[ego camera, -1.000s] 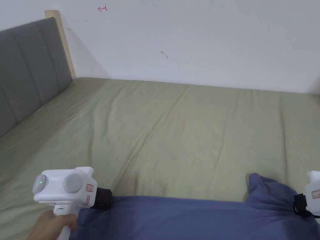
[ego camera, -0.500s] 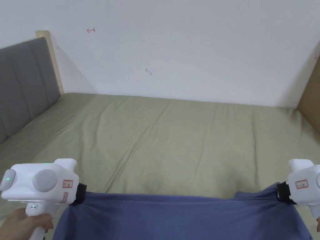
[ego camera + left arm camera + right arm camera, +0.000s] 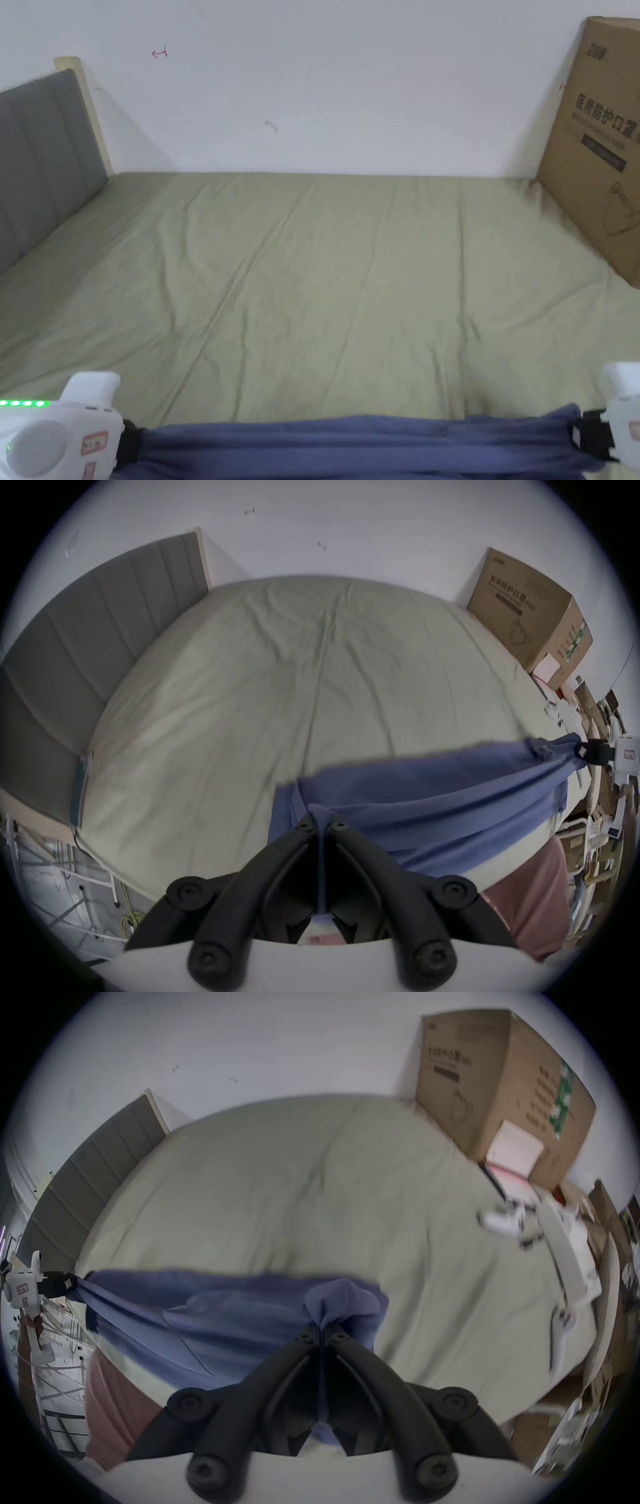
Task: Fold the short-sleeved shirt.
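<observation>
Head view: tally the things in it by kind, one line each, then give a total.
Grippers: 2, the left gripper and the right gripper, each clamped on the shirt
Blue shirt: 1
Cardboard box: 1
Bed: 1
Grey headboard: 1
Total: 6

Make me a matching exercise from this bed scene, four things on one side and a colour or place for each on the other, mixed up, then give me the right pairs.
Things:
1. shirt
2. bed sheet
3. cardboard box
4. headboard

Descriptions:
A. grey and padded, at the left end of the bed
B. blue, stretched between the left gripper and the right gripper
C. brown, standing at the right end of the bed by the wall
D. pale green, creased, covering the mattress

Pairs: 1-B, 2-D, 3-C, 4-A
</observation>
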Tool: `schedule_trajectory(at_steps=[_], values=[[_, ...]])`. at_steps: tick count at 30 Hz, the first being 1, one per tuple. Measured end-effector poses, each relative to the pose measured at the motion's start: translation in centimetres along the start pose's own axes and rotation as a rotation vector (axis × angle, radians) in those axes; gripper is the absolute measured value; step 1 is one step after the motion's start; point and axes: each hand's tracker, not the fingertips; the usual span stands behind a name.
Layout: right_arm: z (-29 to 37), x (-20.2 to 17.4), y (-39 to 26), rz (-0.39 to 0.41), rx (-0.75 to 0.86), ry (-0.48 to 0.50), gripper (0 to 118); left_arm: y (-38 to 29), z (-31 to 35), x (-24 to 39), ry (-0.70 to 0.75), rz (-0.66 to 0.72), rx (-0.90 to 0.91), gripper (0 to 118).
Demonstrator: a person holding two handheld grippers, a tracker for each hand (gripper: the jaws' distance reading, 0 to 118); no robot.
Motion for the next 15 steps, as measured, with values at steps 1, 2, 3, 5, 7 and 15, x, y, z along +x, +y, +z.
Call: schedule_trajectory(at_steps=[1,2,3,5,7,15], values=[[-1.2,1.0,-1.4,-0.017,-0.033,0.004,0,-1.2,-0.6,0.0,0.001,0.004,-0.026,1],[-2.0,1.5,-3.0,-0.044,-0.064,0.012,0,-2.3,-1.2,0.0,0.010,0.012,-0.049,1],[-2.7,1.7,-4.2,-0.059,-0.084,0.018,0,-3.2,-1.7,0.0,0.012,0.025,-0.058,3],[-3.7,1.7,-6.2,-0.073,-0.099,0.009,6,-4.4,-2.7,-0.5,-0.001,0.054,-0.064,23],[-4.1,1.8,-7.2,-0.080,-0.100,0.010,41,-4.9,-2.9,-0.7,0.013,0.094,-0.075,70],[-0.8,-0.7,-4.7,-0.030,0.020,-0.076,68,-4.5,1.1,-3.8,-0.121,0.328,0.027,98]])
